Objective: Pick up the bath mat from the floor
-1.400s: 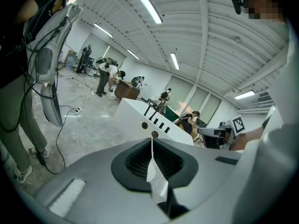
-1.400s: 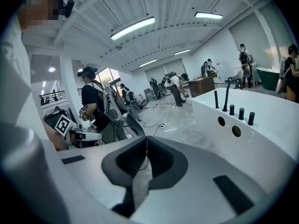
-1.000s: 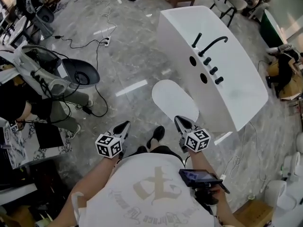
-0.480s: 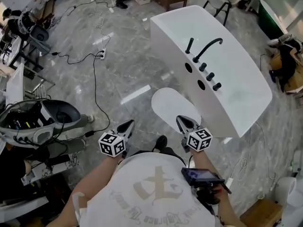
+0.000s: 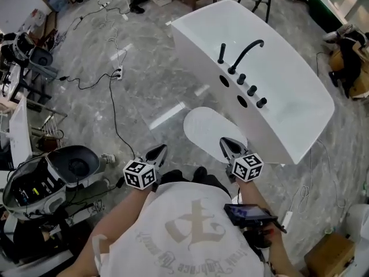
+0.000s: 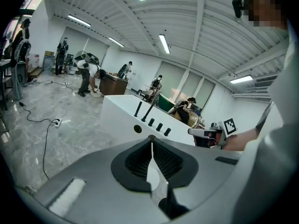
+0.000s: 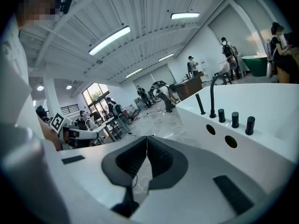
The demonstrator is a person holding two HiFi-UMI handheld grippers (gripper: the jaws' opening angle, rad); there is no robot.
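- The left gripper (image 6: 151, 141) has its two ribbed black pads pressed together at the tips, with nothing between them. Lower down a thin pale sliver shows through the gap, and I cannot tell what surface that is.
- The right gripper (image 7: 146, 140) is likewise closed and empty. Only grey floor and a bit of dark cable show through the slit beneath its tips.
- In the head view both grippers hover above the floor, left (image 5: 159, 150) and right (image 5: 226, 143), each pointing away from the person. Each marker cube (image 5: 140, 175) sits just behind its jaws. The hands holding them are mostly hidden by the person's white shirt (image 5: 190, 235).
- The bath mat (image 5: 209, 124) is a white oval lying flat on the grey marble floor (image 5: 144, 97), untouched. Its near edge is covered by the right gripper's tips, and its right side runs up against the base of the bathtub (image 5: 288, 105), so that edge is hard to separate from the tub's white wall.
- Neither gripper view shows the mat clearly, since each gripper's own grey body fills the lower part of the picture.
- A dark shoe (image 5: 199, 172) peeks out between the grippers, mostly hidden by the shirt.
- On the tub's rim stand a black faucet (image 5: 244, 53) and a row of black knobs (image 5: 251, 90).
- A black cable (image 5: 115, 117) trails across the floor to a power strip (image 5: 119, 72).
- Equipment at the left edge is cut off by the frame.
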